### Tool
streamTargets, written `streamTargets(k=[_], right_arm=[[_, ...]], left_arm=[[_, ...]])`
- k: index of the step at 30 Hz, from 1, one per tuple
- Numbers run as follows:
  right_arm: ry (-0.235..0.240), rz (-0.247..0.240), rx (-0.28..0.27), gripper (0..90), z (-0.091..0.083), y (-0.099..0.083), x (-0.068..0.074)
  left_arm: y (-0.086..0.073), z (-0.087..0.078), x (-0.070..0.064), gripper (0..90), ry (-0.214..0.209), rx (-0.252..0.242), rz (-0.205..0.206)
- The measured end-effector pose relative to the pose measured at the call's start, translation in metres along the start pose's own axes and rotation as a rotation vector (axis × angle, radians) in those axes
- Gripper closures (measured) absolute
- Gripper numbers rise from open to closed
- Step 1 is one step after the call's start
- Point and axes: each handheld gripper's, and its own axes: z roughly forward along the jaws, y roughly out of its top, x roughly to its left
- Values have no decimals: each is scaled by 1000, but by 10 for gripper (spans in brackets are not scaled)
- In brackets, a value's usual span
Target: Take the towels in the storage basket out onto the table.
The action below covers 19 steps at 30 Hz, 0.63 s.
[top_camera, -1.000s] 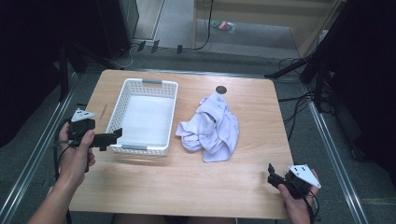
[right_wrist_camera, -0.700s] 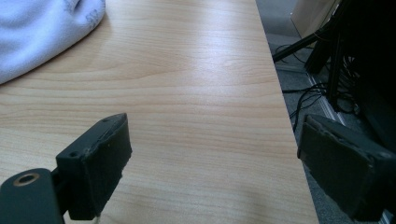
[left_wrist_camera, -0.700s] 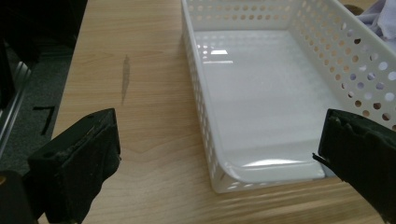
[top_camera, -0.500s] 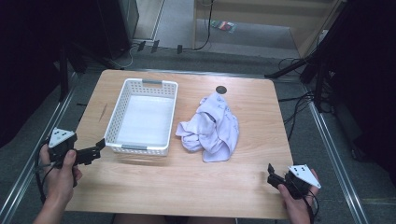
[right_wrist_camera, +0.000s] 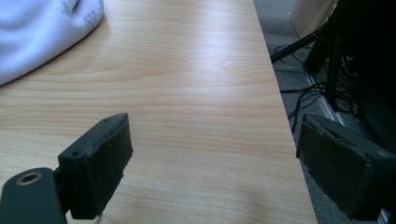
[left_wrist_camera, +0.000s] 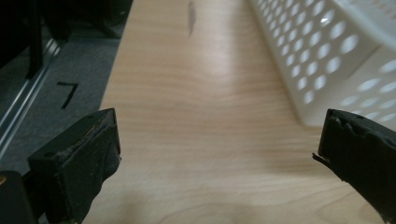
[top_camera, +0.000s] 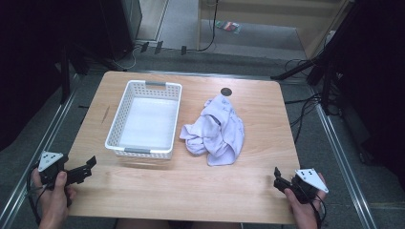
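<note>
Lying crumpled at the table's (top_camera: pixel 191 191) centre, at three o'clock from the basket (top_camera: pixel 144 151), the cloth (top_camera: pixel 217 131) looks soft, light and limp, best pinched at a raised fold or loose edge. Both grippers, left (top_camera: pixel 86 168) and right (top_camera: pixel 278 179), are spread wide and hold nothing. Compared with half a second ago, the left gripper sits slightly lower at the seven o'clock corner, while the right has not moved.

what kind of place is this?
Likely a lab or data-collection workspace: wooden table on metal floor rails, loose cables on grey carpet, with a basket and cloth set out.
</note>
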Motion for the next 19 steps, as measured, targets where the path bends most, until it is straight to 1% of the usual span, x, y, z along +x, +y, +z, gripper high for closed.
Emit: streamTargets(k=[2, 5, 6, 7, 8, 10, 12, 15, 19], right_arm=[[1, 0, 0, 106, 0, 0, 0], [3, -3, 0, 106, 0, 0, 0], [3, -4, 1, 106, 0, 0, 0], [4, -6, 0, 106, 0, 0, 0], [5, -8, 0, 106, 0, 0, 0], [6, -11, -1, 106, 0, 0, 0], [6, -13, -1, 107, 0, 0, 1], [4, -10, 1, 107, 0, 0, 0], [0, -6, 2, 109, 0, 0, 0]], left_arm=[[-5, 1, 4, 0, 11, 4, -12], [-5, -1, 6, 0, 1, -21, -19], [-6, 1, 6, 0, -7, -20, -29], [-6, 2, 5, 0, -3, -20, -30], [-7, 2, 3, 0, 8, -18, -20], [-8, 3, 1, 0, 7, -18, -12], [-9, 2, 1, 0, 8, -26, -21], [-9, 4, 2, 1, 16, -23, -27], [-9, 6, 0, 2, 30, -13, -9]])
